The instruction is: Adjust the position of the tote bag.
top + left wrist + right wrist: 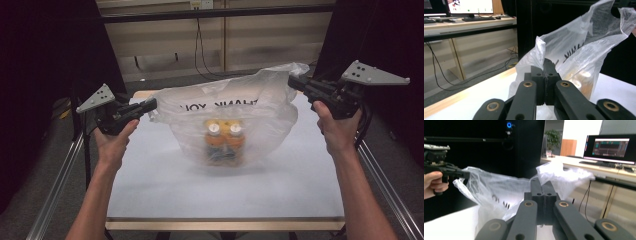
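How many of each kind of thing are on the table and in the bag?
Clear thin plastic bag with black lettering: 1
Orange bottles with white caps: 2
Black two-jaw claws pinching the bag's edges: 2, the left claw and the right claw
White tabletop: 1
Total: 6

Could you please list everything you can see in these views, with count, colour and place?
plastic bag: one, clear with black lettering, mid-table, stretched between both grippers
bottles: two, orange with white caps, upright inside the bag
table: one, white top, wooden edge
monitor: one, lit, on a desk behind
left gripper: one, black, shut on the bag's left edge
right gripper: one, black, shut on the bag's right edge
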### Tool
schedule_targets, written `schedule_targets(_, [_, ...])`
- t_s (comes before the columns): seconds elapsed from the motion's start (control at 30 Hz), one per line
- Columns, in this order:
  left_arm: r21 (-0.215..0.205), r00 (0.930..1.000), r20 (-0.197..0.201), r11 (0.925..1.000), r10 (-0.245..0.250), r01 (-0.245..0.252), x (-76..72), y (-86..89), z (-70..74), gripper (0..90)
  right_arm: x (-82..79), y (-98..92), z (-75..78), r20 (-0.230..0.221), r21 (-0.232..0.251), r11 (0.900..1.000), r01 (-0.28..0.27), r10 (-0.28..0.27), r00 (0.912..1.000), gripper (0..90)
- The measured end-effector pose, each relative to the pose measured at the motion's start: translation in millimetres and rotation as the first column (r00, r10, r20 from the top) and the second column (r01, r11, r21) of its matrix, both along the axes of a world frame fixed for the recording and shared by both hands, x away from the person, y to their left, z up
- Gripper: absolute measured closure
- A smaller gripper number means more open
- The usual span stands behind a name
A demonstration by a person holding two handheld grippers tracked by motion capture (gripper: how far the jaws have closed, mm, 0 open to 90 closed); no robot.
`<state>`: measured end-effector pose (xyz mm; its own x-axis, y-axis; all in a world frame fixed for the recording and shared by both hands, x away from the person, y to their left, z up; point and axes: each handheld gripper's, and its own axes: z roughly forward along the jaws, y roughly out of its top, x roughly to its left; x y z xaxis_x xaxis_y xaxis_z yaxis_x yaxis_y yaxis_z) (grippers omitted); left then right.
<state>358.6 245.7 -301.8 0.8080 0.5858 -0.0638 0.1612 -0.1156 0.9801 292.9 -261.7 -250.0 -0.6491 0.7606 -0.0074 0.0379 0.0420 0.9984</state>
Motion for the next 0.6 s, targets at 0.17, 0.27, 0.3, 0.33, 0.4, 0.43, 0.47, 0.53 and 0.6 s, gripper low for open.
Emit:
schedule_targets(0.17, [0.012, 0.9993, -0.038, 0.9999, -0.002, 0.002, 5.4, -4.1, -12.2, 89.6, 3.7, -3.9, -18.3, -0.059, -0.020, 1.000, 0.025, -0.026, 0.9979, 90.0])
schedule_targets(0.27, [0.025, 0.9977, -0.066, 0.9995, -0.017, 0.019, 13.3, -7.0, -21.7, 89.6, 7.3, -6.1, -27.9, -0.086, -0.030, 0.999, 0.034, -0.036, 0.9956, 90.0])
schedule_targets(0.3, [0.025, 0.9977, -0.066, 0.9995, -0.017, 0.019, 13.3, -7.0, -21.7, 89.6, 7.3, -6.1, -27.9, -0.086, -0.030, 0.999, 0.034, -0.036, 0.9956, 90.0])
schedule_targets(0.33, [0.032, 0.9970, -0.075, 0.9993, -0.018, 0.020, 15.7, -8.6, -24.7, 89.5, 10.0, -6.3, -34.1, -0.106, -0.043, 0.998, 0.046, -0.051, 0.9931, 90.0])
schedule_targets(0.4, [0.026, 0.9957, -0.091, 0.9995, -0.018, 0.020, 18.1, -9.7, -29.9, 89.5, 12.9, -6.0, -40.8, -0.130, -0.049, 0.998, 0.049, -0.055, 0.9900, 90.0])
schedule_targets(0.43, [0.035, 0.9953, -0.097, 0.9993, -0.010, 0.014, 19.0, -10.1, -32.3, 89.5, 14.3, -6.0, -44.4, -0.142, -0.053, 0.997, 0.055, -0.062, 0.9879, 90.0])
schedule_targets(0.47, [0.035, 0.9953, -0.097, 0.9993, -0.010, 0.014, 19.0, -10.1, -32.3, 89.5, 14.3, -6.0, -44.4, -0.142, -0.053, 0.997, 0.055, -0.062, 0.9879, 90.0])
schedule_targets(0.53, [0.023, 0.9937, -0.110, 0.9994, -0.023, 0.025, 20.6, -11.2, -40.0, 89.5, 17.9, -6.7, -52.6, -0.169, -0.052, 0.997, 0.053, -0.061, 0.9838, 90.0])
schedule_targets(0.6, [0.031, 0.9914, -0.128, 0.9991, -0.026, 0.030, 21.8, -13.8, -50.7, 89.6, 22.1, -6.9, -66.5, -0.204, -0.061, 0.996, 0.057, -0.069, 0.9765, 90.0])
